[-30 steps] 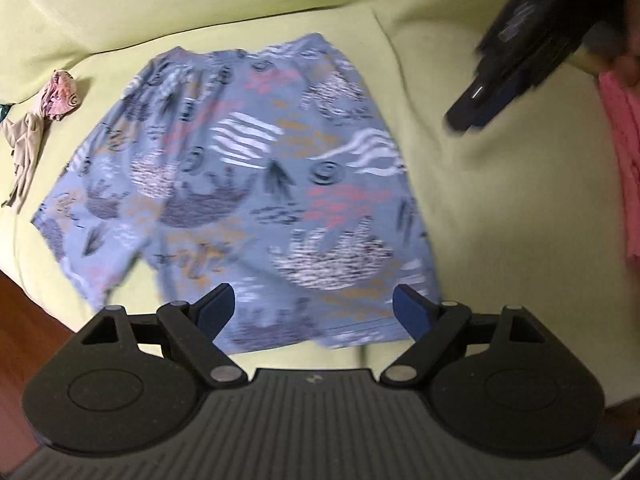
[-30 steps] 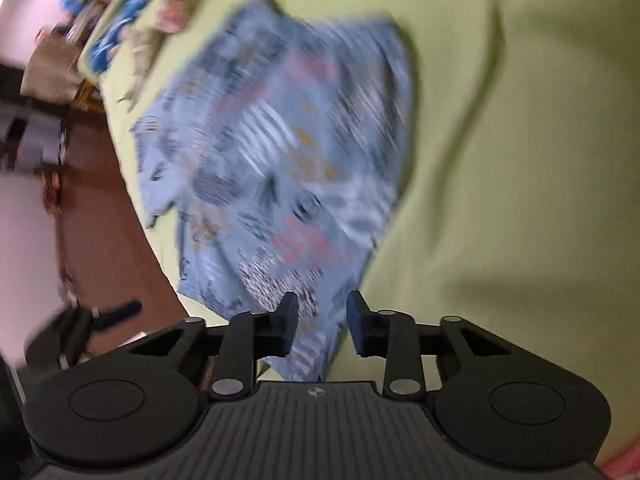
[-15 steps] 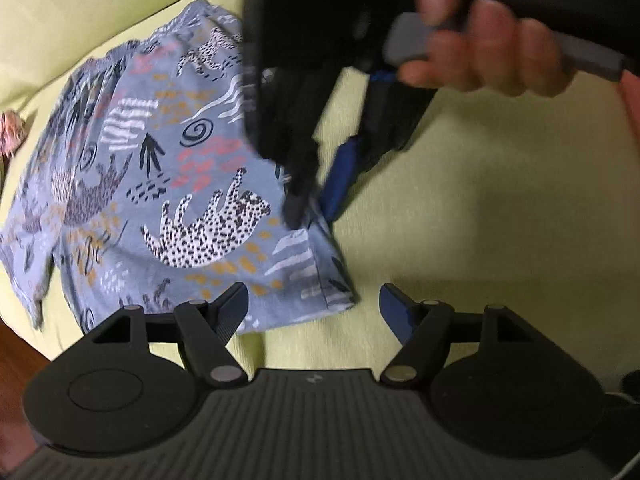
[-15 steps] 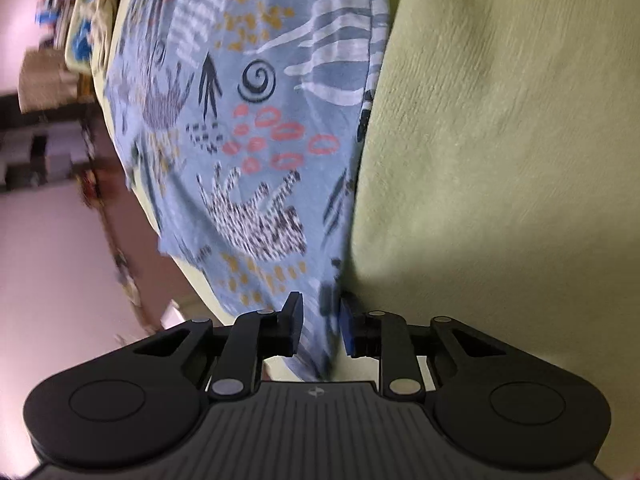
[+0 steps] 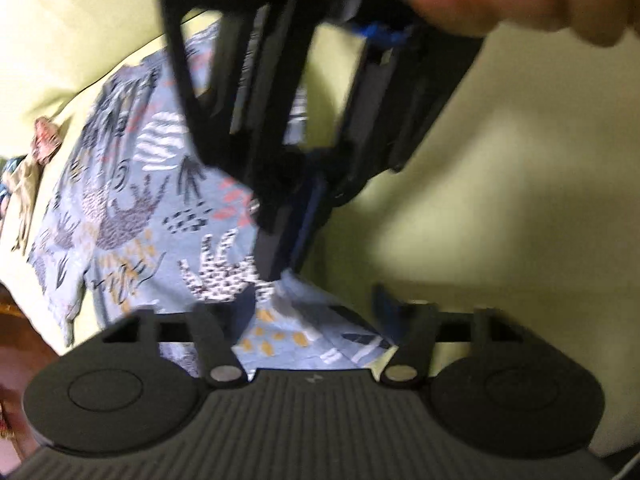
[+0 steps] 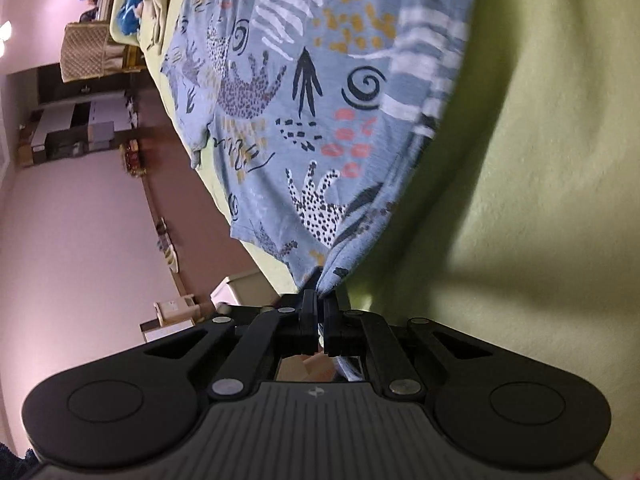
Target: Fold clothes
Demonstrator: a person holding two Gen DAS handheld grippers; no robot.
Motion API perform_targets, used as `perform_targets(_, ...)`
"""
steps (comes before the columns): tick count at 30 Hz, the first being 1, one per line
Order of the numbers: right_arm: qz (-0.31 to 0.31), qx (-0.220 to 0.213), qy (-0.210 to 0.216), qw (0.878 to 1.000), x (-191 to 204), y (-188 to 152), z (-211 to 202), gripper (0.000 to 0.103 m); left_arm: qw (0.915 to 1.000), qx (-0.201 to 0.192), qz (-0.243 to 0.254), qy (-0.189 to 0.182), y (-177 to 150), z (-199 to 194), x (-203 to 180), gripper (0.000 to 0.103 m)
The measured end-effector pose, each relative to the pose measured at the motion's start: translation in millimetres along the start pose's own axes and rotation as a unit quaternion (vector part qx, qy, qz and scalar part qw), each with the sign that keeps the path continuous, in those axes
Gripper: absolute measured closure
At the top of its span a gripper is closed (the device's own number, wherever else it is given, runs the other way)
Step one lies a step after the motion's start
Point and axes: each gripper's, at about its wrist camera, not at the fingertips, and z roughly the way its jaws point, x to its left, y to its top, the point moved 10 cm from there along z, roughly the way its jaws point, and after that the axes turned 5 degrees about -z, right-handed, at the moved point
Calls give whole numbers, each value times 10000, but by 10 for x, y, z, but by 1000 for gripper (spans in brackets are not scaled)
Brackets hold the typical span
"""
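The right gripper (image 6: 320, 308) is clamped on the shorts' (image 6: 304, 120) corner; the left gripper (image 5: 314, 308) (jaws closing) straddles the hem, pads not yet pressing.

Both wrist views look down, close, sharing the patterned shorts (image 5: 168, 216).

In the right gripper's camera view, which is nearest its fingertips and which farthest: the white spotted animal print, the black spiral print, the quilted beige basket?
1. White spotted animal print: just above the right gripper, which is shut on the shorts' corner.
2. Black spiral print: farther up the cloth, right of centre.
3. Quilted beige basket: far off, upper left.
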Motion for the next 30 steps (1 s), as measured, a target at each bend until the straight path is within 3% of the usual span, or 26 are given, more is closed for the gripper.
perform_targets(1, -56, 43, -55, 10000, -4, 1, -94, 90, 9999, 65, -104, 13, -40, 21, 53, 91)
perform_targets(3, -422, 209, -405, 9981, -12, 20, -236, 82, 9995, 165, -271, -31, -101, 49, 142, 93)
perform_targets(5, -1252, 198, -959, 9873, 14, 147, -409, 79, 9993, 164, -337, -23, -128, 40, 222, 94)
perform_targets(6, -1744, 62, -1338, 9755, 13, 262, -537, 79, 9993, 155, -341, -39, -129, 30, 251, 94)
perform_targets(7, -2321, -100, -1798, 9559, 9, 400, -674, 79, 9993, 153, -338, -52, -128, 20, 273, 94)
perform_targets(8, -3103, -229, -2379, 9201, -11, 520, -789, 77, 9993, 151, -333, -68, -127, 9, 294, 94)
perform_targets(9, -3858, -355, -2937, 8739, -10, 651, -915, 73, 9993, 151, -323, -86, -127, 1, 312, 94)
perform_targets(10, -4814, -359, -3495, 8030, -32, 741, -959, 68, 9993, 152, -312, -98, -122, -5, 328, 94)
perform_targets(11, -5693, -353, -3994, 7177, -20, 834, -1004, 65, 9994, 153, -306, -112, -116, -14, 342, 93)
perform_targets(12, -6574, -228, -4331, 6163, -63, 891, -1001, 61, 9993, 154, -311, -134, -105, -27, 350, 93)
perform_targets(13, -7229, -24, -4478, 5263, -143, 927, -999, 61, 9993, 157, -313, -154, -100, -34, 361, 93)
perform_targets(15, -8152, 439, -4375, 3771, -336, 949, -978, 61, 9992, 179, -309, -175, -90, -49, 360, 92)
perform_targets(20, -8867, 977, -3911, 2264, -635, 1039, -899, 63, 9991, 229, -289, -225, -83, -38, 387, 91)
perform_targets(21, -8928, 931, -3860, 2126, -621, 1062, -877, 62, 9990, 243, -278, -234, -89, -31, 396, 91)
perform_targets(23, -8970, 1008, -3795, 2030, -610, 1128, -727, 62, 9989, 280, -261, -257, -115, -20, 414, 92)
perform_targets(24, -9014, 1015, -3748, 1915, -620, 1143, -708, 62, 9989, 298, -253, -270, -131, -15, 424, 93)
perform_targets(25, -9036, 1061, -3691, 1896, -620, 1136, -727, 75, 9988, 306, -236, -289, -142, -11, 439, 97)
perform_targets(26, -9001, 1172, -3637, 2091, -621, 1146, -733, 92, 9989, 293, -216, -312, -144, -16, 461, 100)
perform_targets(27, -8936, 1239, -3663, 2278, -591, 1160, -771, 103, 9988, 270, -205, -345, -142, -28, 488, 100)
perform_targets(28, -8867, 1305, -3690, 2462, -559, 1173, -810, 103, 9986, 223, -240, -409, -129, -59, 539, 100)
perform_targets(29, -8848, 1329, -3661, 2559, -462, 1180, -859, 103, 9981, 182, -332, -488, -111, -97, 615, 100)
perform_targets(30, -8810, 1286, -3620, 2763, -317, 1192, -900, 103, 9974, 143, -424, -556, -95, -135, 707, 101)
